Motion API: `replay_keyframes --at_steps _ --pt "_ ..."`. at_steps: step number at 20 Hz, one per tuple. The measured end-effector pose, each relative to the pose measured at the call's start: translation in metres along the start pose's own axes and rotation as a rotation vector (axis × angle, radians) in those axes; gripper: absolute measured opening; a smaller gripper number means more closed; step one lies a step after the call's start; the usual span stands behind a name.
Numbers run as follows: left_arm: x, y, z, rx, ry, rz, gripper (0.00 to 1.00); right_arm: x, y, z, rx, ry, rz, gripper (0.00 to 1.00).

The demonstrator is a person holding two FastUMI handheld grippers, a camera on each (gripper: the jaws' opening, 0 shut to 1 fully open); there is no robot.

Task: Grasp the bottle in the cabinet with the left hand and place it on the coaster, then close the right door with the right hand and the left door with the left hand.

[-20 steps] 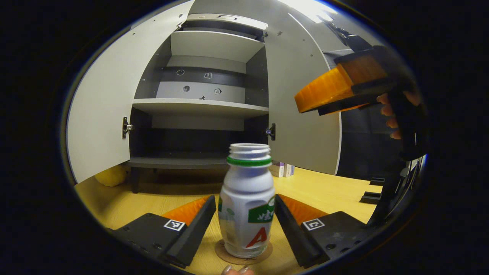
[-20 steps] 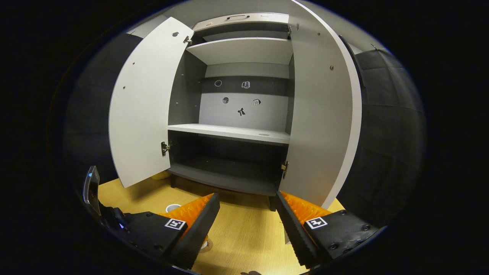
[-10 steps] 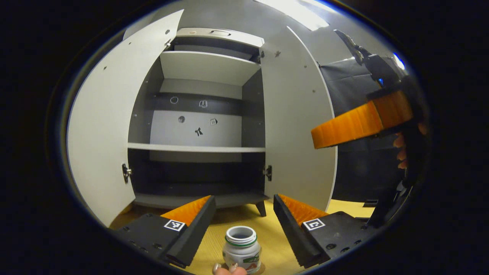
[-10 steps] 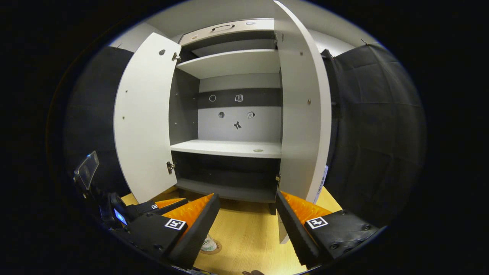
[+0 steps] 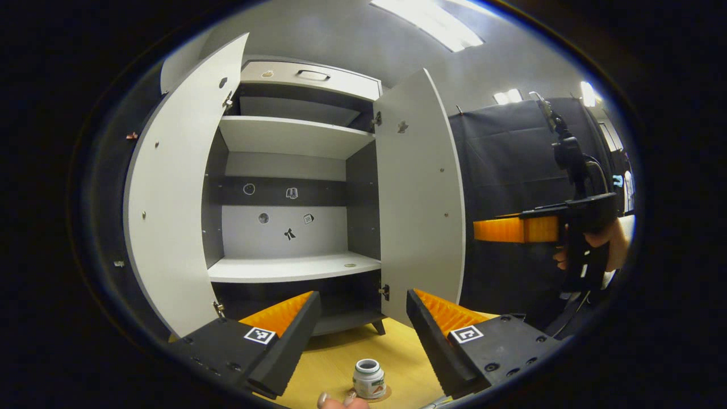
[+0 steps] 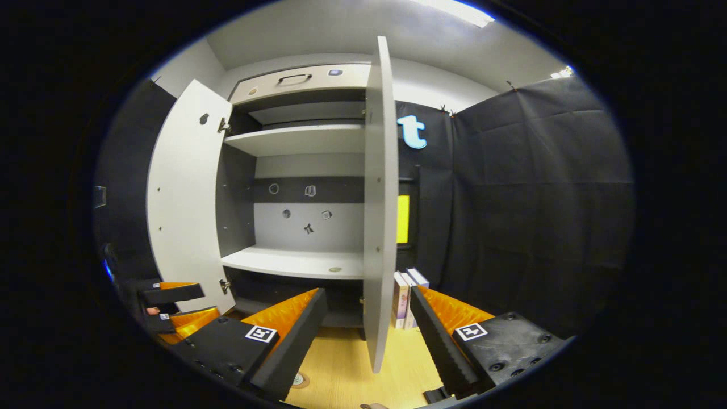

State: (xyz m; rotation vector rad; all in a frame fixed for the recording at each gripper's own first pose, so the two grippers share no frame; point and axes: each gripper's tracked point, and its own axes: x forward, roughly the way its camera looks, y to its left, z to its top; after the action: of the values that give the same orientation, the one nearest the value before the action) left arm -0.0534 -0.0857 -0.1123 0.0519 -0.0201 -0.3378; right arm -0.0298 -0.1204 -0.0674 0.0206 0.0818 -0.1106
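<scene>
Both my grippers idle, nothing held. Left gripper (image 5: pixel 363 324): jaws spread wide, nothing btwn them, raised above the table (image 5: pixel 341 358). Bottle (image 5: pixel 369 379) is upright on the coaster (image 5: pixel 385 393), low in the left gripper view, below and btwn my fingers but well clear of both; cap off, neck open. A fingertip (image 5: pixel 324 400) shows at the bottom edge just beside the bottle. Cabinet (image 5: pixel 295 187) is straight ahead, both doors open; left door (image 5: pixel 170 210) swung wide, right door (image 5: pixel 420 204) standing out toward me. Shelves bare apart from a small round mark on the middle shelf (image 5: pixel 292 267). Right gripper (image 6: pixel 366 326): jaws also released, wide gap, nothing btwn them. In the right gripper view the right door's edge (image 6: pixel 379 204) faces the cam nearly head-on and lines up w/ the gap btwn my fingers, farther off; can't tell any contact. Some boxes (image 6: pixel 406 298) stand upright on the table just right of that door. In the left gripper view the right gripper (image 5: pixel 511 230) sits off to the right of the right door, a hand (image 5: pixel 602 250) on its grip, apart from the door face.
</scene>
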Motion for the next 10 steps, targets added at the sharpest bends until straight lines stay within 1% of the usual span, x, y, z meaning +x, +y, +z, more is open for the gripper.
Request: replay_keyframes --at_steps 1,3,4,5,6,7,10 --pt "-0.009 0.004 0.002 -0.004 0.015 0.002 0.96 0.001 -0.013 0.003 -0.001 -0.007 -0.037 0.98" --pt "-0.024 0.007 0.004 -0.049 0.041 0.017 0.96 0.009 -0.04 0.014 -0.014 -0.031 -0.107 0.98" --pt "-0.029 0.014 0.005 -0.078 0.051 0.043 0.96 0.016 -0.054 0.018 -0.023 -0.042 -0.136 0.98" --pt "-0.031 0.023 0.005 -0.106 0.059 0.079 0.96 0.023 -0.063 0.02 -0.025 -0.045 -0.151 0.98" --pt "-0.032 0.035 0.004 -0.127 0.069 0.127 0.96 0.031 -0.067 0.021 -0.019 -0.041 -0.149 0.98" --pt "-0.033 0.048 0.004 -0.141 0.07 0.18 0.96 0.039 -0.067 0.022 -0.018 -0.041 -0.132 0.98" --pt "-0.033 0.084 0.007 -0.168 0.06 0.324 0.96 0.063 -0.059 0.027 -0.03 -0.062 -0.06 0.98"
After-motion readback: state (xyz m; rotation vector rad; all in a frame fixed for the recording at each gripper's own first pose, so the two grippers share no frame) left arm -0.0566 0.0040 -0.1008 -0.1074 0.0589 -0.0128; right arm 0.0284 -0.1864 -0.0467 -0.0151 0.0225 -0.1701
